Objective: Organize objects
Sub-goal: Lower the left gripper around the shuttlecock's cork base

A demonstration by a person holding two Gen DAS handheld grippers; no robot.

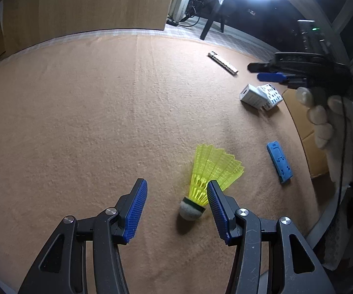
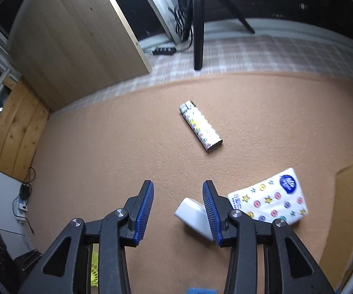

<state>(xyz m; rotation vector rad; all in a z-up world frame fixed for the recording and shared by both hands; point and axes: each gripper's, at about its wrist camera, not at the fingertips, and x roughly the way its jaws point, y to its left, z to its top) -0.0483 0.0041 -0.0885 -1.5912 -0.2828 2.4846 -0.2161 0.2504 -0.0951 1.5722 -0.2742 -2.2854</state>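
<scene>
Both grippers are open and empty: the left gripper hangs above the yellow shuttlecock lying on the surface and should, I judge, center before closing gently.

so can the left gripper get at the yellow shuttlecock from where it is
Probably yes: the left gripper is open just above the yellow shuttlecock, whose cork end lies between its fingers, with bare carpet around and nothing covering it.

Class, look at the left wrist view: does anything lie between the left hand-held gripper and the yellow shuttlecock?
Nothing visible does. The left hand-held gripper is open and empty, and the shuttlecock lies on the tan carpet beside its right finger, with only bare carpet between them.
</scene>
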